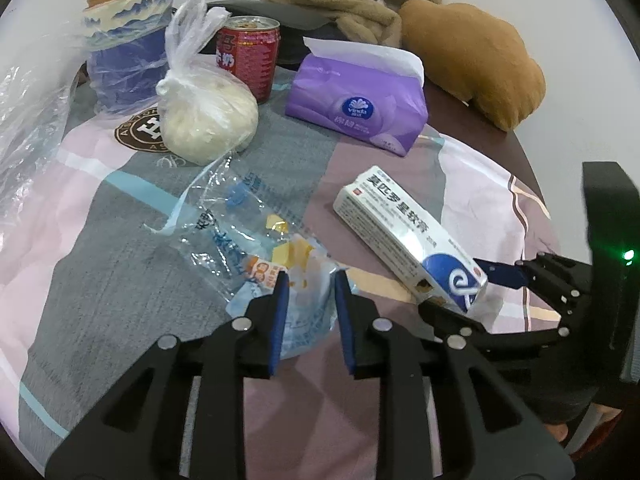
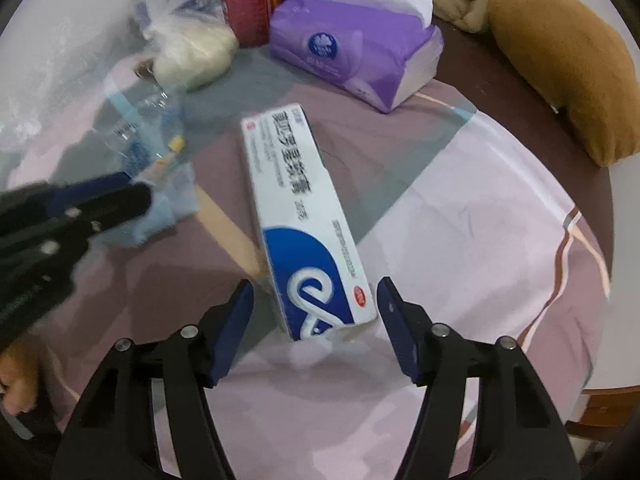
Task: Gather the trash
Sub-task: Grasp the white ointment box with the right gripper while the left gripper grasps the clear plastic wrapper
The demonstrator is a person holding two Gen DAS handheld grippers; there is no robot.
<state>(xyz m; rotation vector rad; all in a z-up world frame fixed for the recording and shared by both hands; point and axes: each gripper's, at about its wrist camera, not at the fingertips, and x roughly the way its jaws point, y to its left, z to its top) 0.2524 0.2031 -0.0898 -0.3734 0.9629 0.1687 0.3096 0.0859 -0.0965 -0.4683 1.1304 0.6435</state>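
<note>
**On the patchwork cloth: both tongs apart over the litter**

Between the left gripper's (image 1: 308, 276) parted blue pads lies the crumpled clear wrapper (image 1: 256, 236), its pale blue end in the gap; whether the pads touch it I cannot tell. Just beside it, the white-and-blue carton (image 2: 304, 216) lies flat on the cloth (image 2: 480, 216), its near end between the right gripper's (image 2: 316, 292) wide-spread fingers, apart from both. Behind stand a purple tissue pack (image 1: 356, 108), a red can (image 1: 248, 60) and a knotted bag (image 1: 204, 116).
</note>
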